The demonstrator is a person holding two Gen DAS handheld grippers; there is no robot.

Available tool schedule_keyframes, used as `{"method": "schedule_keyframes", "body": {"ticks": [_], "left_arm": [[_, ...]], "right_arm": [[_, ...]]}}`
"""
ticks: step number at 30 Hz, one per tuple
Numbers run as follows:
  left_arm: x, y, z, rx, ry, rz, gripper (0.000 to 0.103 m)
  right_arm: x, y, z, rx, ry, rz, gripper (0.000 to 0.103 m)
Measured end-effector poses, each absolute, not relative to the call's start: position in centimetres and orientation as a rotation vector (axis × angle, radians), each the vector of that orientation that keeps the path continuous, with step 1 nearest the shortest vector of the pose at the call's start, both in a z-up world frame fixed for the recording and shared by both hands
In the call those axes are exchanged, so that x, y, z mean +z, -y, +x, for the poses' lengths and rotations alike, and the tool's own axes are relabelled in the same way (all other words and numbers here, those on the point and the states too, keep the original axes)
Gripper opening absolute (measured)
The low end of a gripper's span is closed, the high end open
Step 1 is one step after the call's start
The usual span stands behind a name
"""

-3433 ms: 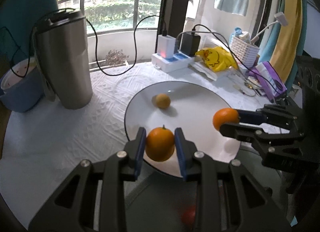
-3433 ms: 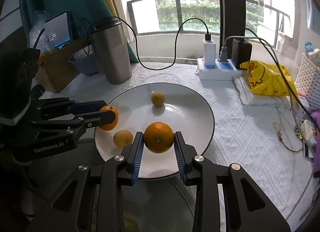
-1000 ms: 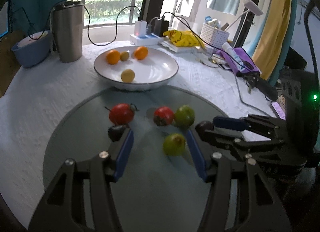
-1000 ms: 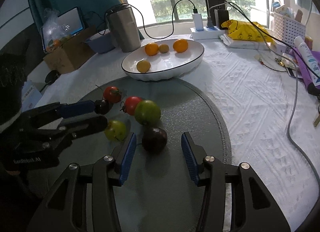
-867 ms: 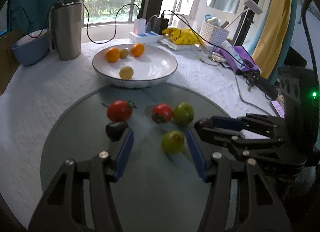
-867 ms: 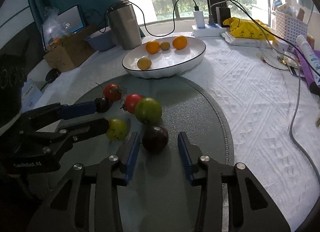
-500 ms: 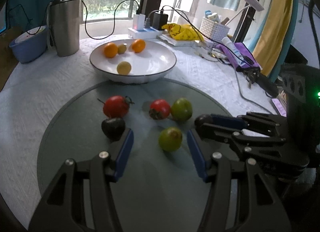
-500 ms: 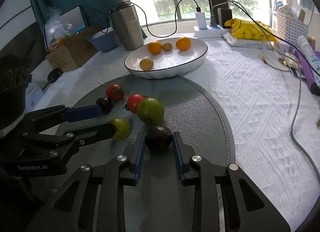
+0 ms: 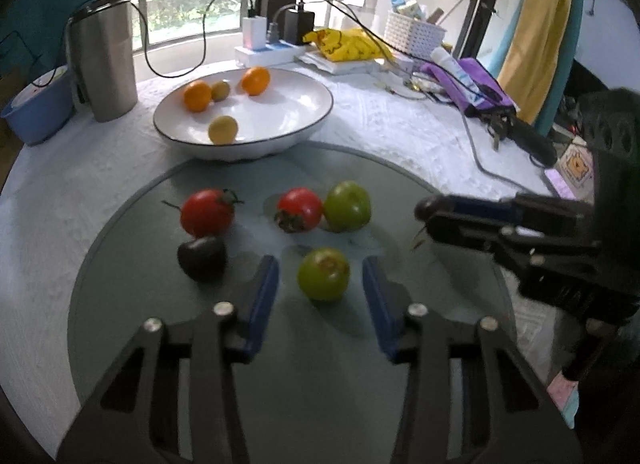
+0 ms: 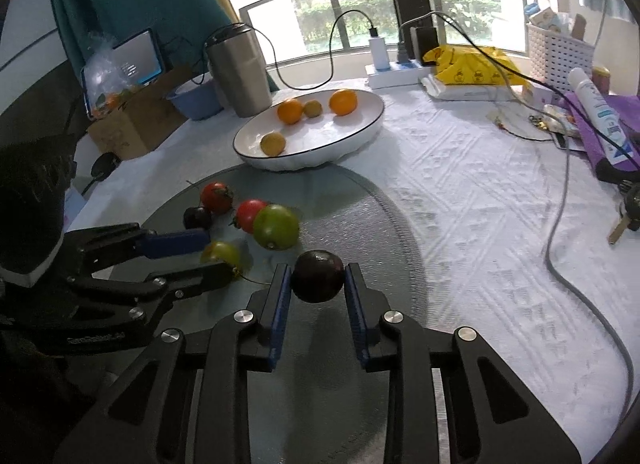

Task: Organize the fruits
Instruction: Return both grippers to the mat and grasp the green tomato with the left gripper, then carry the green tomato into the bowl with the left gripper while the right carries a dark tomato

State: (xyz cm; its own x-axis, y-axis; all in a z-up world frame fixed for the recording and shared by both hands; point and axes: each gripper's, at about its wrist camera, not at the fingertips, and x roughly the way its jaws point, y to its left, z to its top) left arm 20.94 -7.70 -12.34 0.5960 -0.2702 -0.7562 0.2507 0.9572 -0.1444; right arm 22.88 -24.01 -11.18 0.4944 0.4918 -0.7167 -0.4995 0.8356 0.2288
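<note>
On the round glass mat (image 9: 132, 304) a small green tomato (image 9: 323, 274) lies between the pads of my left gripper (image 9: 320, 286). Its jaws are closing, with a gap still on each side. My right gripper (image 10: 318, 296) is shut on a dark purple fruit (image 10: 318, 276) near the mat's front. Two red tomatoes (image 9: 207, 212) (image 9: 301, 209), a bigger green tomato (image 9: 347, 205) and another dark fruit (image 9: 202, 258) lie loose on the mat. Beyond it, the white plate (image 9: 280, 143) holds two oranges (image 9: 197, 95) (image 9: 255, 81) and two small yellow fruits.
A steel tumbler (image 9: 102, 59) and a blue bowl (image 9: 36, 111) stand at the back left. A power strip (image 9: 268, 51), a yellow bag (image 9: 344, 45), a white basket (image 9: 416, 37) and cables (image 10: 560, 223) crowd the back and right of the white tablecloth.
Both grippers left the oranges in the plate and came back to the mat. The right jaws shut on the dark fruit. The left jaws narrowed around the small green tomato.
</note>
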Motion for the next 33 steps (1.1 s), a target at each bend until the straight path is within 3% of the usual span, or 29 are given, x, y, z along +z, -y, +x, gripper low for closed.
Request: {"method": "schedule_keyframes", "body": {"ticks": [1,4,33], "left_arm": [[-12.4,7.8,21.1,-0.306,-0.887,-0.018,0.032],[-12.5,8.0,21.2,-0.308,-0.891,-0.005,0.028],[-8.6,4.7,22.1,-0.306,-0.773,-0.052,0.027]], "right_arm": [[-11.1,24.2,22.9,0.598,-0.863,-0.007,0.029],[-10.9,24.5,22.9,0.593,-0.857,-0.003,0.029],[-6.9,22.8,24.8,0.585,-0.785,-0.059,0.029]]}}
